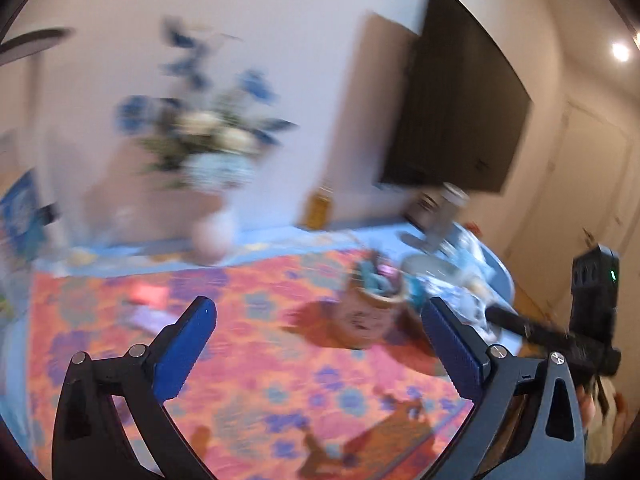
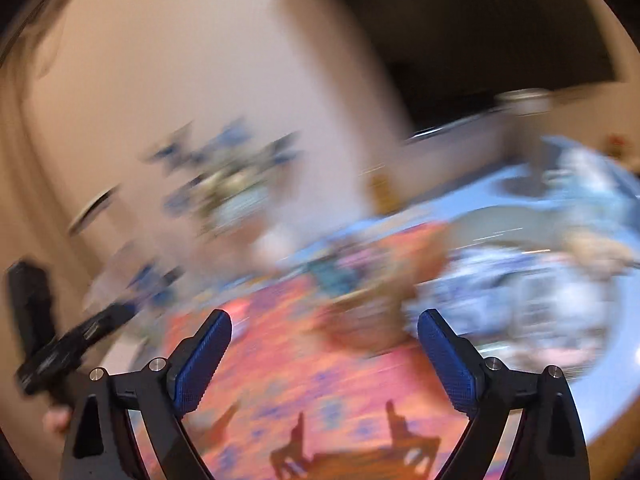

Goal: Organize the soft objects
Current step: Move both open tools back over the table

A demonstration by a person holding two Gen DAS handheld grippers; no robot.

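Note:
Both views are blurred by motion. A small woven basket (image 1: 370,306) holding teal and pink soft items stands on an orange floral cloth (image 1: 248,344). My left gripper (image 1: 318,316) is open and empty above the cloth, the basket between and beyond its fingertips. My right gripper (image 2: 325,328) is open and empty; the basket (image 2: 360,312) lies smeared just beyond it. A heap of blue and white soft things (image 1: 460,280) lies right of the basket, also in the right wrist view (image 2: 520,292). The right gripper shows at the left view's right edge (image 1: 560,336).
A vase of blue and white flowers (image 1: 212,140) stands at the back of the table. A dark TV (image 1: 460,100) hangs on the wall. A jar (image 1: 444,212) and a yellow object (image 1: 320,206) stand at the back right. The blue table edge (image 1: 504,276) curves at right.

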